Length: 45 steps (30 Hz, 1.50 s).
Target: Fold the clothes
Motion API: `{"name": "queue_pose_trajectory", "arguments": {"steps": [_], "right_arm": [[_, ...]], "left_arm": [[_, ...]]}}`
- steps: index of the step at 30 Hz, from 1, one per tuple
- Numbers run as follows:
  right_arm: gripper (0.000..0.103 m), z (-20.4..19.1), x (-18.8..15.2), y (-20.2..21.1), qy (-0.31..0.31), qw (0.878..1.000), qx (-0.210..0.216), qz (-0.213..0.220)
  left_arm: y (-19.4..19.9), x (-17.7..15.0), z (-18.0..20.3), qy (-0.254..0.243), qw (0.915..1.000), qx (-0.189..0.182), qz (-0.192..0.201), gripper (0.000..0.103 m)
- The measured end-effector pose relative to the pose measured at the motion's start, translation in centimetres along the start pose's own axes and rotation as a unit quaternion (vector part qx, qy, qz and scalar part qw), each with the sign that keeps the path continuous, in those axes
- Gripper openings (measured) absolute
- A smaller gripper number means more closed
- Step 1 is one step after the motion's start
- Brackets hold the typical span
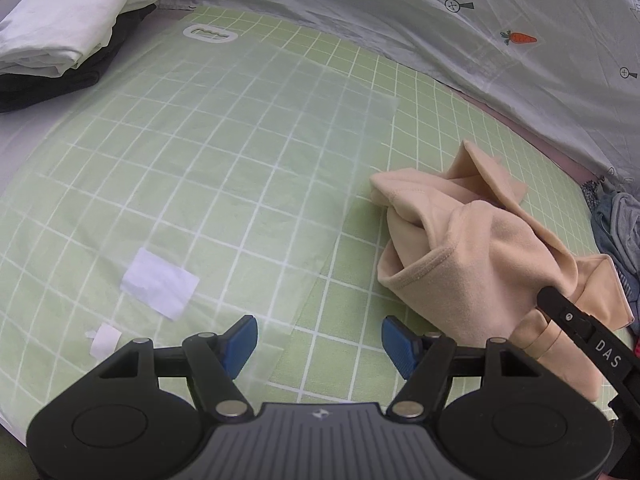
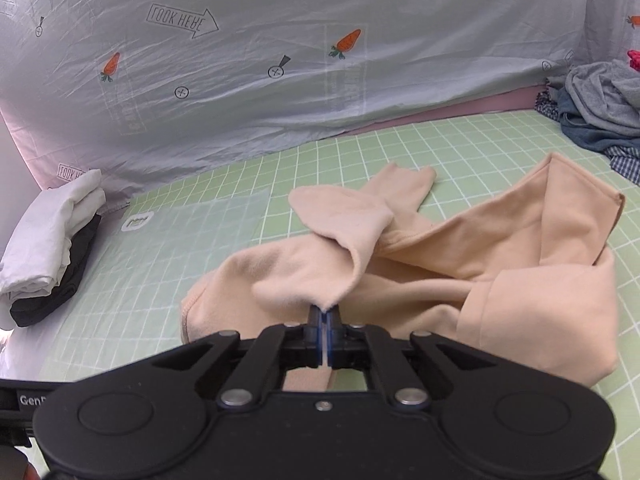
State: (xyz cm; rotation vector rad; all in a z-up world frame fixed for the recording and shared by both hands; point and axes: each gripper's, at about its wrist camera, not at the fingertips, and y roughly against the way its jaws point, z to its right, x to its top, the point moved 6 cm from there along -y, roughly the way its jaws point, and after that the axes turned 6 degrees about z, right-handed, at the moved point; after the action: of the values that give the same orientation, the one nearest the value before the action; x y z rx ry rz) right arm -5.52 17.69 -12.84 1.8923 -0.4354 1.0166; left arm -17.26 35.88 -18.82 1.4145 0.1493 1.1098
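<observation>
- Right claw [image 2: 324, 312] was pinched shut on a fold of the crumpled peach knit garment [image 2: 420, 264].
- Left claw [image 1: 318, 344] gaped wide, empty; garment [image 1: 480, 248] lay to its right, nearer the right claw.

The left claw [image 1: 319, 344] hovers low with its blue-padded fingers [image 1: 240, 346] spread wide apart and nothing between them. The right claw [image 2: 325, 322] has its fingers pressed together, pinching a fold of the beige garment [image 2: 304, 280]; its black finger reaches in at the left view's right edge.

Soft matt peach fleece garment [image 2: 420, 280]; smooth checked cotton sheet [image 1: 240, 160]; matt black plastic tool [image 2: 325, 312]
</observation>
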Motion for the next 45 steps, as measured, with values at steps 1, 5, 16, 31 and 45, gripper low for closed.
{"name": "queue_pose_trajectory", "arguments": {"steps": [1, 5, 16, 31, 45], "right_arm": [[0.002, 0.2, 0.5, 0.4, 0.004, 1.0, -0.001, 0.009], [0.001, 2.0, 2.7, 1.8, 0.02, 0.998, -0.024, 0.048], [0.001, 10.1, 9.5, 5.5, 0.056, 0.988, -0.071, 0.127], [0.003, 22.3, 11.1, -1.4, 0.013, 0.993, -0.115, 0.037], [0.039, 24.2, 9.7, -3.4, -0.108, 0.988, -0.109, 0.006]], "left_arm": [[-0.1, 0.2, 0.4, 0.001, 1.0, -0.001, 0.002, 0.069], [-0.4, 0.5, 2.2, 0.005, 0.9999, -0.011, 0.009, 0.069], [-1.1, 1.3, 8.2, 0.073, 0.9959, -0.035, 0.041, 0.069], [-5.6, 2.0, 16.3, 0.043, 0.9977, -0.035, 0.038, 0.07], [-10.2, 3.6, 17.4, -0.017, 0.9994, -0.029, -0.007, 0.069]]}}
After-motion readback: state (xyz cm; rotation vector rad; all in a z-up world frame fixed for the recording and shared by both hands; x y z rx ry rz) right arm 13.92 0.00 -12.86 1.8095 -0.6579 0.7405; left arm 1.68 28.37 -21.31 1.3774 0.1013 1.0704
